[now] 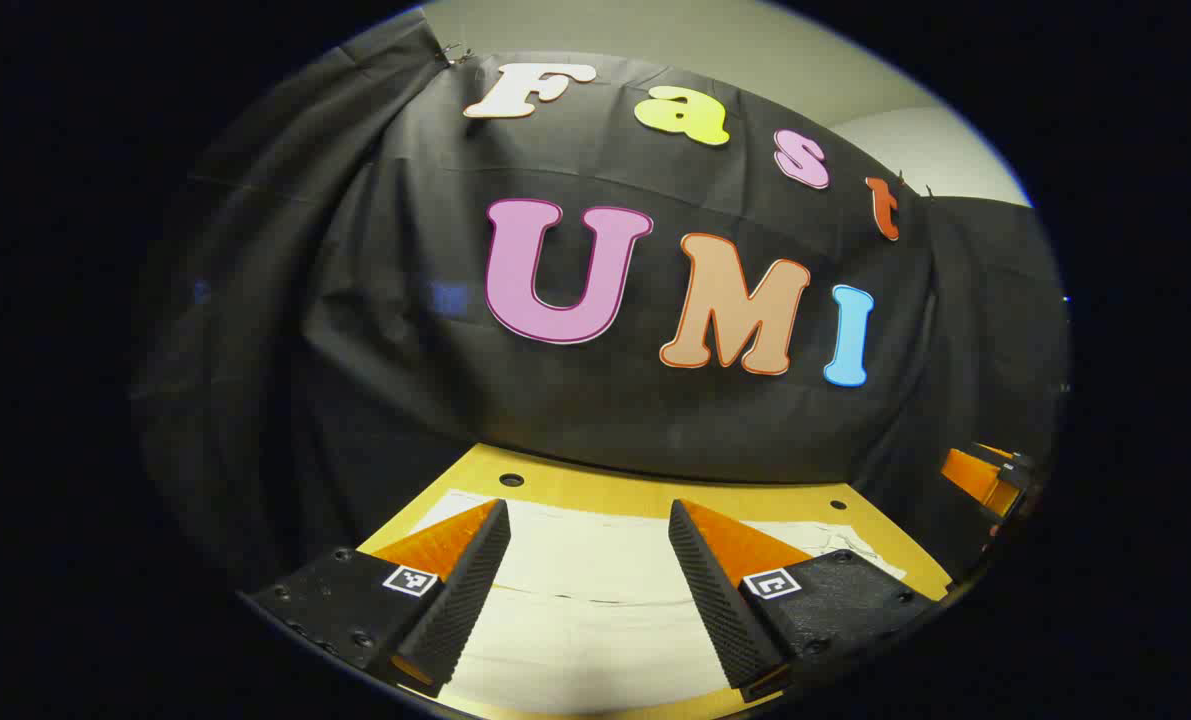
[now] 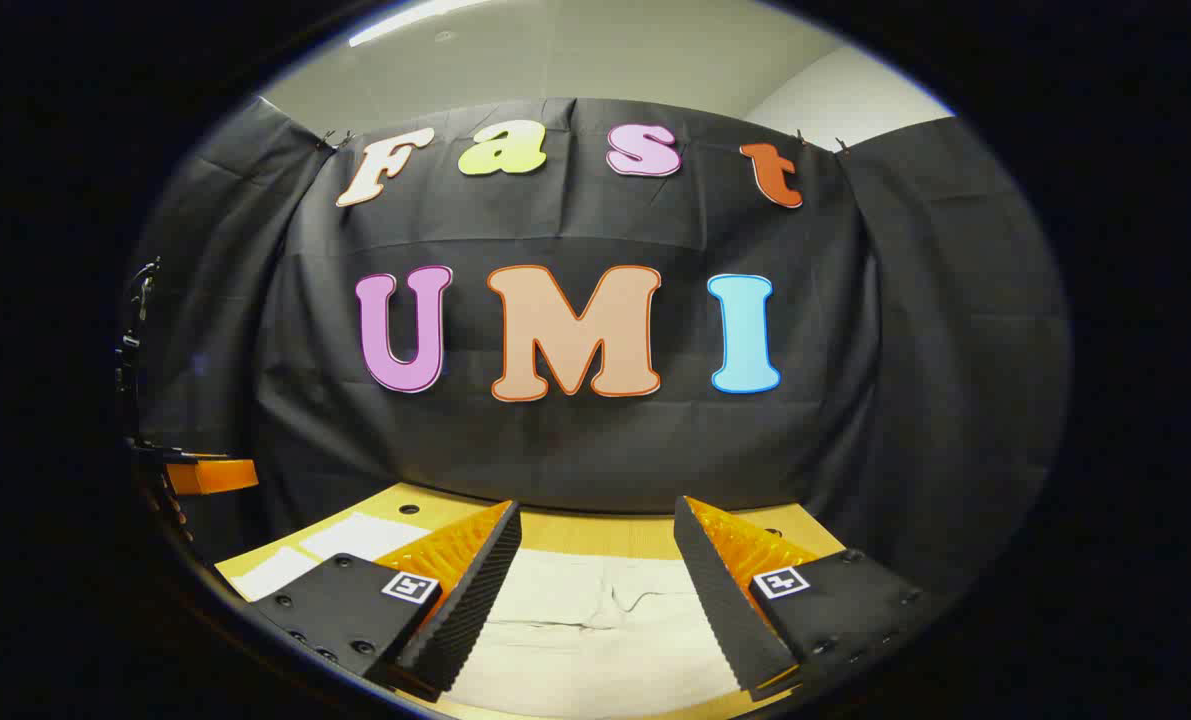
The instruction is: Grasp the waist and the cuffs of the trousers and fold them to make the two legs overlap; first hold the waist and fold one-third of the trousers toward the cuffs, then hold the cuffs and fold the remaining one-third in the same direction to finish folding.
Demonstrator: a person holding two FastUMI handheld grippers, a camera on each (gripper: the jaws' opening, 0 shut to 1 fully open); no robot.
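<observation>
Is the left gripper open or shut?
Open: the left gripper has its jaws wide apart, with the pale trousers visible between them.

The trousers [image 1: 595, 590] run under both views' lower edges, their waist and cuffs hidden.

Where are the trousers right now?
The pale trousers lie flat on the wooden table, below the open left tongs in the left gripper view and below the open right tongs in the right gripper view.

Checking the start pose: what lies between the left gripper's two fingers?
In the left gripper view, pale trousers lie flat on the table in the gap of the open left gripper; nothing is gripped.
</observation>
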